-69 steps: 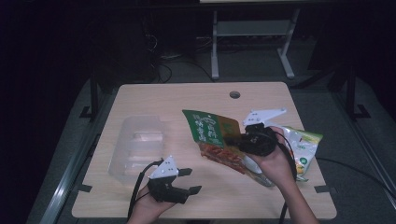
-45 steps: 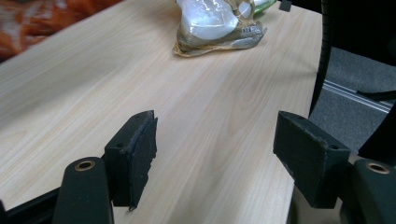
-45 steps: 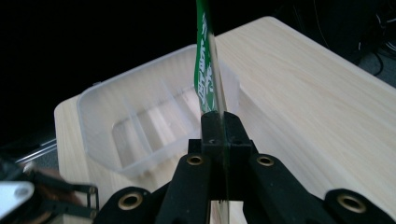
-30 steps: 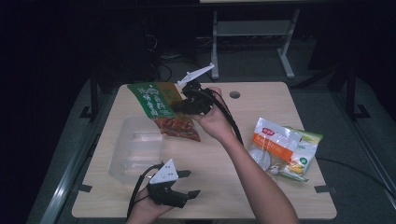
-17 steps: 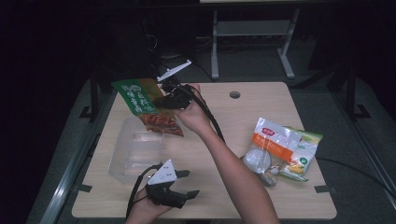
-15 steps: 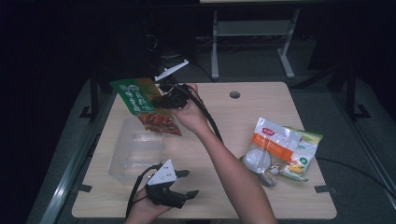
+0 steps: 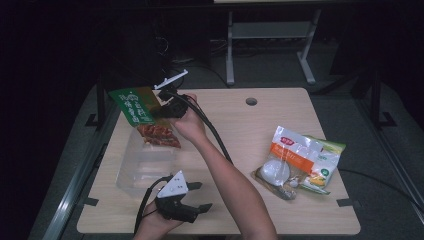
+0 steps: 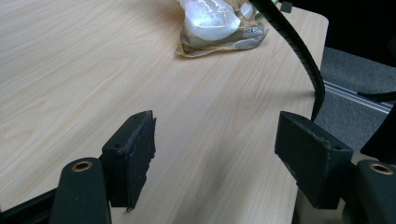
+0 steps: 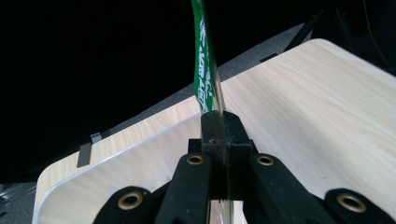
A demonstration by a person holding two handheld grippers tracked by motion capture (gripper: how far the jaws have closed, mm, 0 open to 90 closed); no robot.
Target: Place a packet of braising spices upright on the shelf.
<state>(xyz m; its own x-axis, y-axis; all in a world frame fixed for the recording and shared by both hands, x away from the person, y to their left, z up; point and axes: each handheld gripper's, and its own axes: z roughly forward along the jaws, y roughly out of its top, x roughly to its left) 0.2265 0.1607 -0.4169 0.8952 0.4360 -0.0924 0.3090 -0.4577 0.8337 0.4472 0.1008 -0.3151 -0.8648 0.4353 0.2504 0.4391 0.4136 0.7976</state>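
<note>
Flat plastic snack pouch with a green printed top and a clear lower part showing reddish-brown contents [image 7: 145, 117]: held in the air, tilted, above the far edge of the clear, rounded-corner plastic tray [image 7: 131, 172]. Green end raised toward the tray's far-left corner; reddish end hanging lowest, over the tray's far rim, contact with the tray not discernible. White lettering noted on the green band. Seen edge-on in the right gripper view, rising as a thin green strip [image 9: 205, 70] straight from the jaw tips, with the tray's transparent rim [image 9: 116, 151] curving below.

Right gripper [image 7: 170, 107]: jaws clenched on the pouch's edge, pads pressed flat together with the film between them. Right forearm stretched diagonally from the near table edge, past the tray's right side, to beyond the tray's far rim; hand wrapped around the gripper body, black cable looping back along the arm.

Left gripper [image 7: 197, 196]: resting low just off the tray's near-right corner, at the near edge of the light wooden table [image 7: 280, 110], jaws directed away from the tray. Jaws released, standing wide apart, nothing between the pads, bare table surface visible in the gap [image 8: 215, 154].

Pile of clear and white food bags with orange and green print [image 7: 297, 160]: lying flat on the table, well apart from the tray on its right side.
</note>
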